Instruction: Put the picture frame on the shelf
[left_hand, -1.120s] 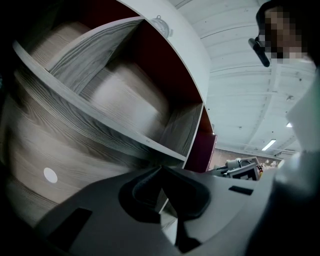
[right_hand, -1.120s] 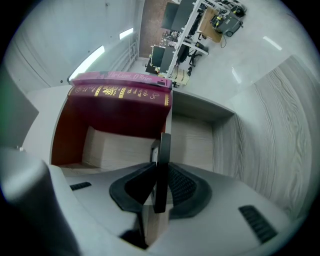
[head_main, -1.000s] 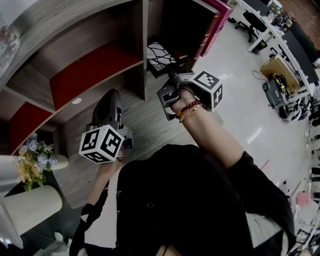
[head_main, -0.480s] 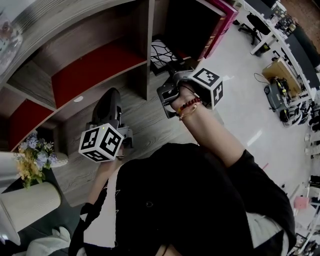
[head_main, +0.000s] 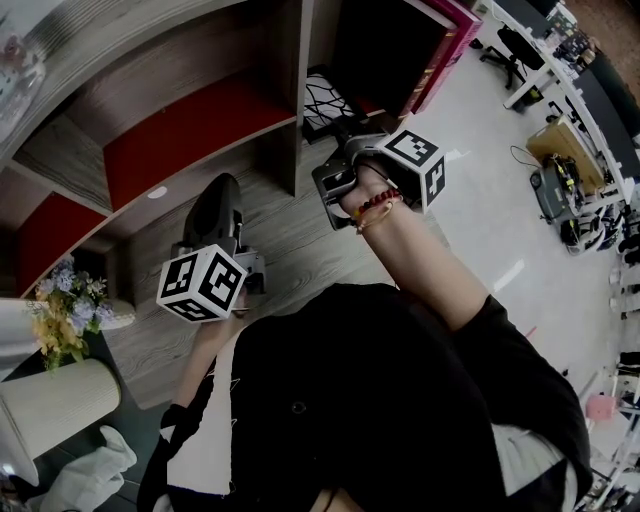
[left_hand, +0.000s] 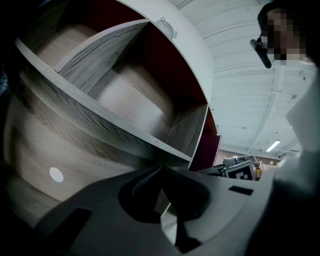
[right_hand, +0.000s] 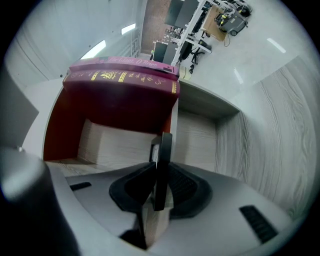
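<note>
The picture frame (head_main: 322, 103), dark-rimmed with a black-and-white line pattern, is at the mouth of a dark compartment of the wooden shelf (head_main: 190, 215). My right gripper (head_main: 340, 130) is shut on it. In the right gripper view the frame (right_hand: 162, 160) stands edge-on between the pads, over the compartment's pale wood floor (right_hand: 115, 142) with a red back wall. My left gripper (head_main: 224, 190) hangs lower left in front of the shelf, shut with nothing in it. In the left gripper view its tips (left_hand: 161, 169) meet.
Maroon books (right_hand: 122, 77) lie on top of the compartment. The shelf has red-backed compartments (head_main: 180, 125) to the left. A flower vase (head_main: 62, 320) and a white cylinder (head_main: 60, 405) stand at lower left. Office desks and a cart (head_main: 555, 170) are on the floor at right.
My right gripper has carried the picture frame a little up and further toward the shelf compartment. The left gripper has stayed where it was.
</note>
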